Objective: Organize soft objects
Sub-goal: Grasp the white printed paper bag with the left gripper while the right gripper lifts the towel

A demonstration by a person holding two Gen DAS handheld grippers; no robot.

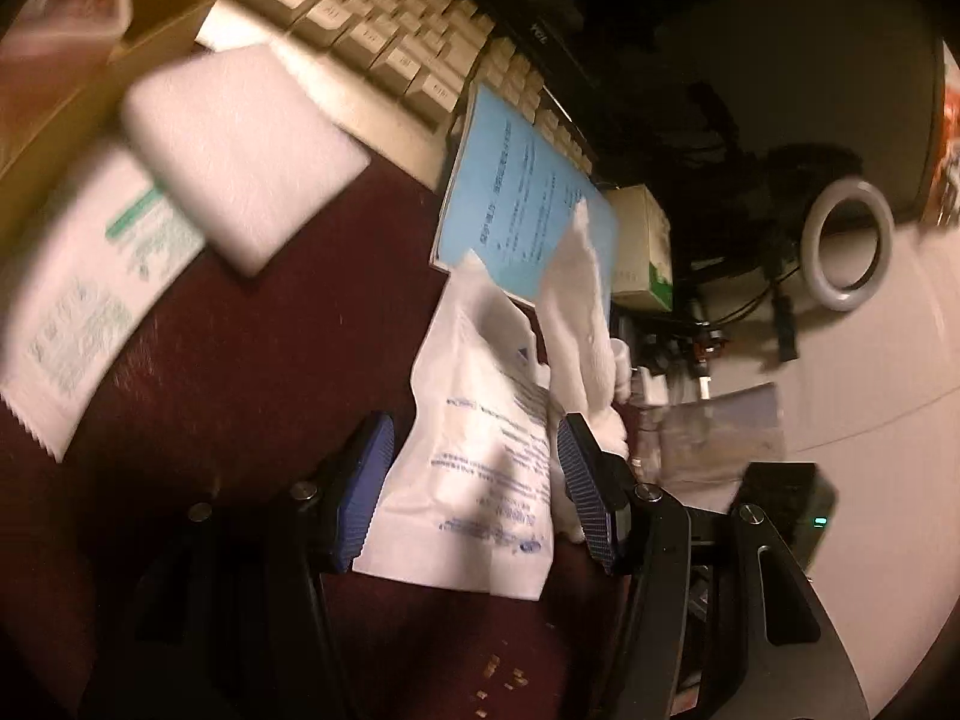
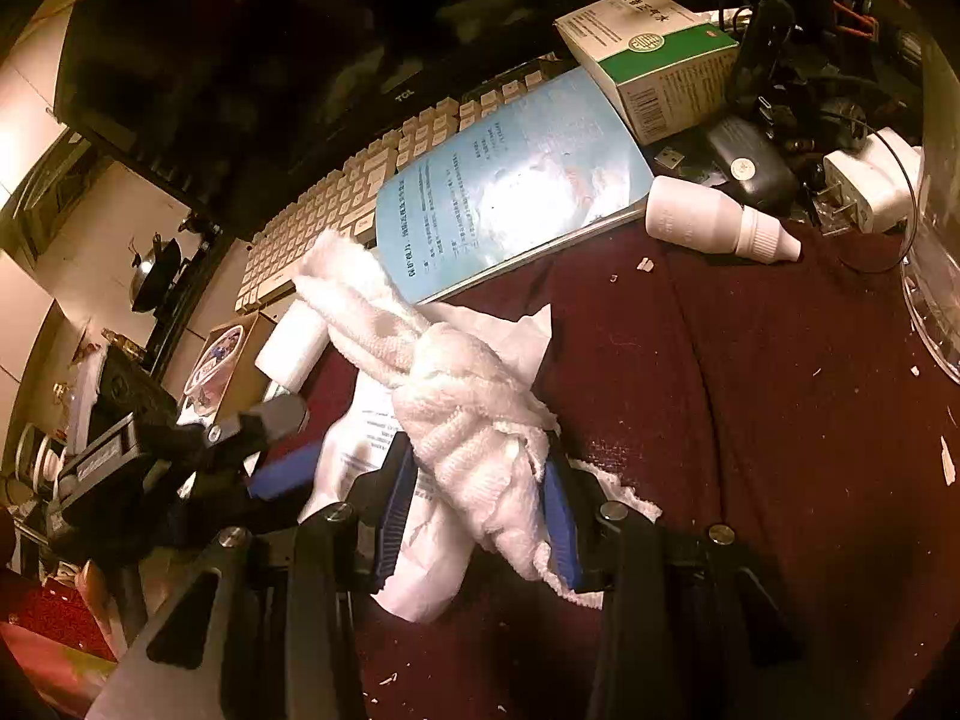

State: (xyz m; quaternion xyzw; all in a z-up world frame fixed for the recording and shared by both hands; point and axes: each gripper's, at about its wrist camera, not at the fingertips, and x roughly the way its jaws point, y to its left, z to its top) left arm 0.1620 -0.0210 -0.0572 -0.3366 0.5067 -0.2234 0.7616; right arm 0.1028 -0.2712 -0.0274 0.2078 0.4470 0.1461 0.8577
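Note:
A white plastic pouch with blue print (image 1: 480,420) lies on the dark red cloth (image 1: 240,372), between the spread blue pads of my left gripper (image 1: 474,480), which is open around it. A bunched white towel (image 2: 456,414) is pinched between the blue pads of my right gripper (image 2: 480,516), held just above the pouch (image 2: 360,438). The towel also shows in the left wrist view (image 1: 582,312), to the right of the pouch. A white foam pad (image 1: 240,150) and a green-printed white packet (image 1: 90,288) lie at the left.
A beige keyboard (image 1: 384,30) and a blue booklet (image 2: 510,180) lie behind. A green-and-white box (image 2: 654,54), a white dropper bottle (image 2: 714,222), a white plug (image 2: 870,180) and cables crowd the back right. A clear container (image 2: 936,300) stands at the right edge.

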